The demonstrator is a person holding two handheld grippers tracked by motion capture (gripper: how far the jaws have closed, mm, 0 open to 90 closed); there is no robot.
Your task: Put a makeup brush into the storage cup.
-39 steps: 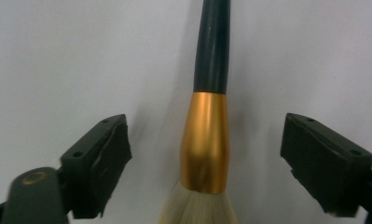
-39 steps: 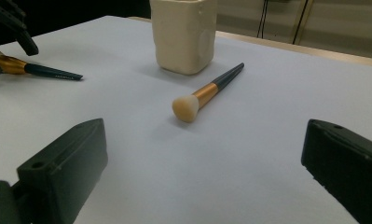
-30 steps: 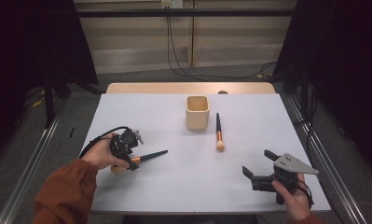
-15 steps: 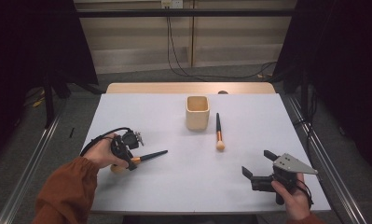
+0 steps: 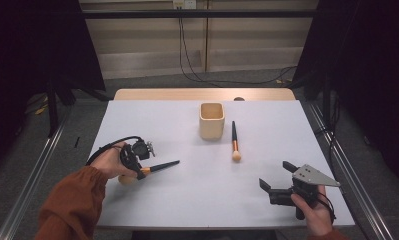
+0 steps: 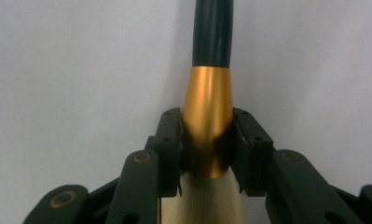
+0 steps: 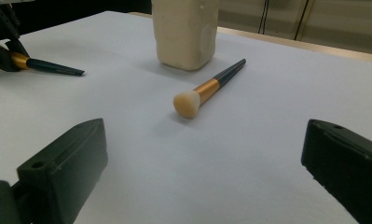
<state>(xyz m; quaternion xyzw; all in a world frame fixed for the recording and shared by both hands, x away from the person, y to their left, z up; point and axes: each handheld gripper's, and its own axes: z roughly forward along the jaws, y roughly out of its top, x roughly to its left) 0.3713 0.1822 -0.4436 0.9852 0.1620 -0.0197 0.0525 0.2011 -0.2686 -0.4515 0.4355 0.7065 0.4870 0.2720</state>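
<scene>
Near the left edge of the bench, toward the front: the left gripper, pinching a makeup brush at its gold ferrule, just above the pale bristles. Jaws just closing in on it, and now pressed on both sides of the ferrule, as seen in the left gripper view. Brush lying low on the bench surface, bristle end under the hand, dark handle pointing away to the right and a little toward the back. Long axis therefore almost across the bench, aimed roughly at the cup.

Further right, near the middle toward the back edge: that cream cup, upright, open at the top. Just beside it on the right, a second brush, not touching the cup, lying front to back with the bristle head toward the front.

Near the front right corner: the right gripper, spread wide, holding nothing, hovering low above the bench. Second brush straight ahead of it, between the two jaws in the right gripper view, well apart.

Likely next: lifting the held brush and carrying it right and back to the cup, handle leading, so needing a turn to upright. Left hand clearly nearer for this brush; right hand nearer for the other.
</scene>
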